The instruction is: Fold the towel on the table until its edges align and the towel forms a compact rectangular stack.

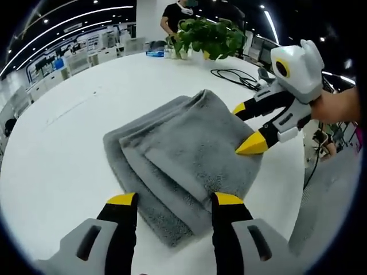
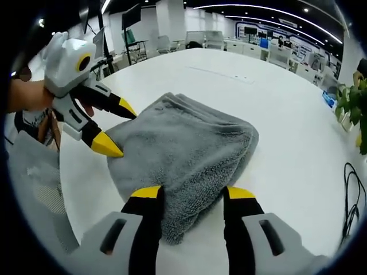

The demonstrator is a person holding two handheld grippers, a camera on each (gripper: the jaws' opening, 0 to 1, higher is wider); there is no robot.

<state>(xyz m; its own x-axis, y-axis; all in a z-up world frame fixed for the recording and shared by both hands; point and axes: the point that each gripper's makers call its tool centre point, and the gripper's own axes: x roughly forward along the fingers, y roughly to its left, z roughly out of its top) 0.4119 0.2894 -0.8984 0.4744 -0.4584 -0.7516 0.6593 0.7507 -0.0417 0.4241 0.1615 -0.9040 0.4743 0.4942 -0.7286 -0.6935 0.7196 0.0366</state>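
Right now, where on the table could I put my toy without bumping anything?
Bare table lies wide on the towel's far side from both tools. Bare too between towel and plant. Crowded near the right tool, the left tool, and the black cable.

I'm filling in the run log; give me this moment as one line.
towel: folded, layered, on white table | left gripper: open, at towel edge | right gripper: open, at opposite edge
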